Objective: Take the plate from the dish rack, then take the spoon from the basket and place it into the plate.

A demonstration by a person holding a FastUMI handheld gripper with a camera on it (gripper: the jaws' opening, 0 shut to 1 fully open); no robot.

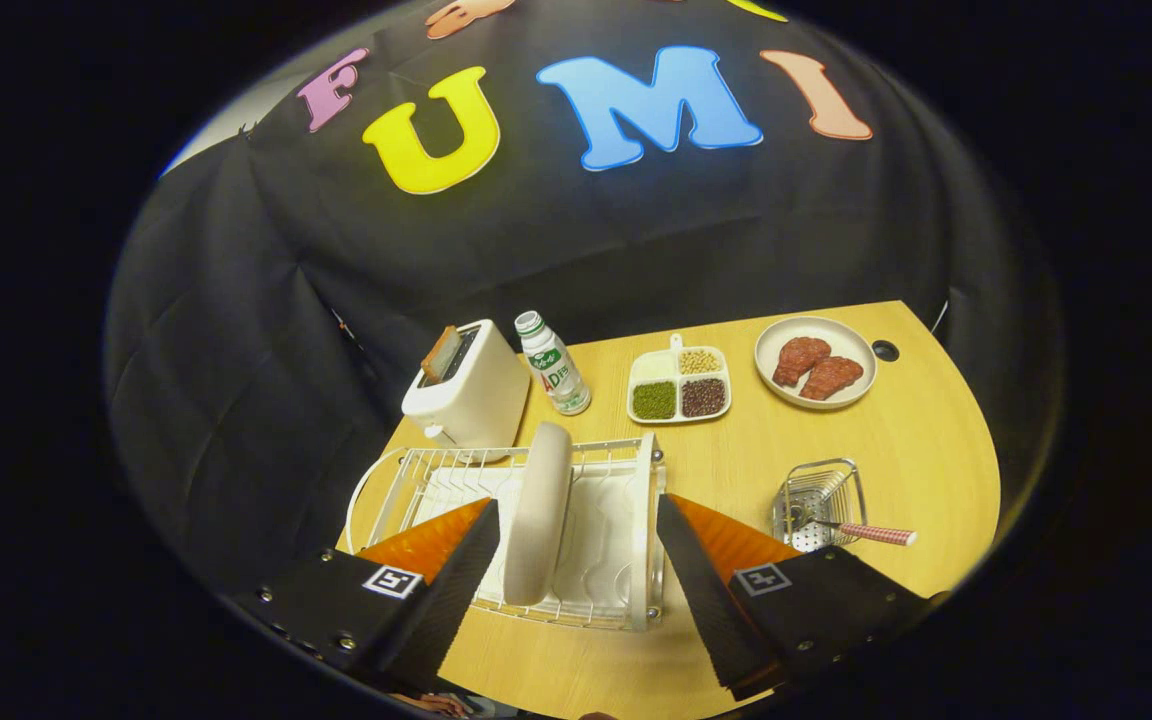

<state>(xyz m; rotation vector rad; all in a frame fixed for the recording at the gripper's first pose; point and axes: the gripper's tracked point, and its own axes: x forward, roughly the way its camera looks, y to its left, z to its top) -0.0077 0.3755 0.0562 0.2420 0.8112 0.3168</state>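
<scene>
A cream plate (539, 515) stands on edge in the white wire dish rack (626, 520) on the wooden table. My gripper (576, 515) is open above the rack's near side, and the plate's lower part sits between the two fingers, closer to the left one; neither finger touches it. To the right of the rack stands a small metal mesh basket (818, 500). A spoon with a red-and-white patterned handle (871, 533) lies in it, the handle sticking out to the right.
Beyond the rack stand a white toaster (466, 395) with a slice of bread, a small drink bottle (554, 365), a divided tray of beans (681, 385) and a plate with meat pieces (816, 362). Bare tabletop (926, 450) lies beyond the basket.
</scene>
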